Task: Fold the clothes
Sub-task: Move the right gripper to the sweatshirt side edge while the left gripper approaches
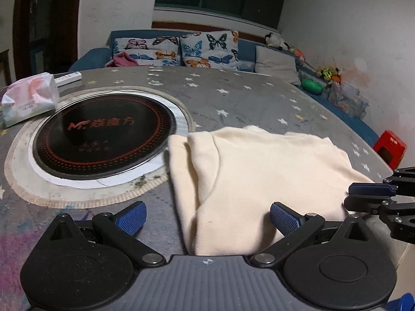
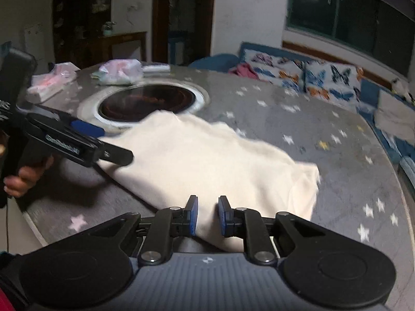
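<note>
A cream garment (image 1: 259,171) lies folded on the round grey star-patterned table (image 1: 233,96). My left gripper (image 1: 207,219) is open wide over the garment's near edge, its blue pads on either side of the cloth. In the right wrist view the garment (image 2: 207,155) spreads across the table and my right gripper (image 2: 207,215) has its jaws narrowed around the garment's near edge; the view is blurred, so I cannot tell if it pinches the cloth. The right gripper (image 1: 373,197) shows at the garment's right edge in the left wrist view. The left gripper (image 2: 103,145) shows at the garment's left.
A black round induction hob (image 1: 103,134) is set in the table's middle. Tissue packs (image 1: 28,98) and a white remote (image 1: 68,78) lie at the far left. A blue sofa with butterfly cushions (image 1: 207,49) stands behind. A red box (image 1: 390,147) sits at right.
</note>
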Tool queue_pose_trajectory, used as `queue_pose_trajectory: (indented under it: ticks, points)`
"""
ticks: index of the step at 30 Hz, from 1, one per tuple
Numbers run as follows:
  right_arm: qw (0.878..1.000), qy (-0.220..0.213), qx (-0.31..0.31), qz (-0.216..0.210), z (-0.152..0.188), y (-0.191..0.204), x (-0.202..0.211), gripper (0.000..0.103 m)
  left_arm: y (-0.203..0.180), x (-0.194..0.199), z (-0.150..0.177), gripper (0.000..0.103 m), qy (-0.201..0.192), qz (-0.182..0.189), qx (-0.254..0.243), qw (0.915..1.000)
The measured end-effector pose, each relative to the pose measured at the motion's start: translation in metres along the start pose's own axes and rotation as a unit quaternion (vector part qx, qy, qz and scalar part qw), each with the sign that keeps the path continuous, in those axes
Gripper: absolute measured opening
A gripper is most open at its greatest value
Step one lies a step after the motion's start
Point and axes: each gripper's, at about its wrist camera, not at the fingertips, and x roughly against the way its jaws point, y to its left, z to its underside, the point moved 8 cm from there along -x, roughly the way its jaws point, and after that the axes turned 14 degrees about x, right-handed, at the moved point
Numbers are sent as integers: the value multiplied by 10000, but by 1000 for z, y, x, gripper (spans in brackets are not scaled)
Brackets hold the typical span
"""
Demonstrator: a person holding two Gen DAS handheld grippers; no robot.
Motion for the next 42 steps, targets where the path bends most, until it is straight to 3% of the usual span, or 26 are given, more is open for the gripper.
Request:
queue_pose_trajectory:
  ticks: [3, 7, 25, 33, 38, 42]
  points:
    - [9996, -170, 127, -169, -13, 10, -2, 15, 4, 1, -1, 103, -17, -78, 64, 9999]
    - [9990, -69, 246, -359, -14, 24, -21, 16, 11, 0, 2, 103, 26, -152, 106, 9998]
    - [9971, -43, 559, -518, -35, 40, -30, 19, 28, 2, -6, 103, 86, -428, 413, 9982]
    - [9945, -123, 811, -651, -44, 61, -28, 35, 30, 7, -11, 103, 79, -598, 360, 9975]
    - [9918, -156, 1011, -764, -50, 76, -27, 37, 34, 14, -20, 103, -38, -704, 310, 9970]
    - [9882, -187, 1287, -809, -56, 90, -29, 39, 47, 19, -29, 103, -108, -806, 548, 9952]
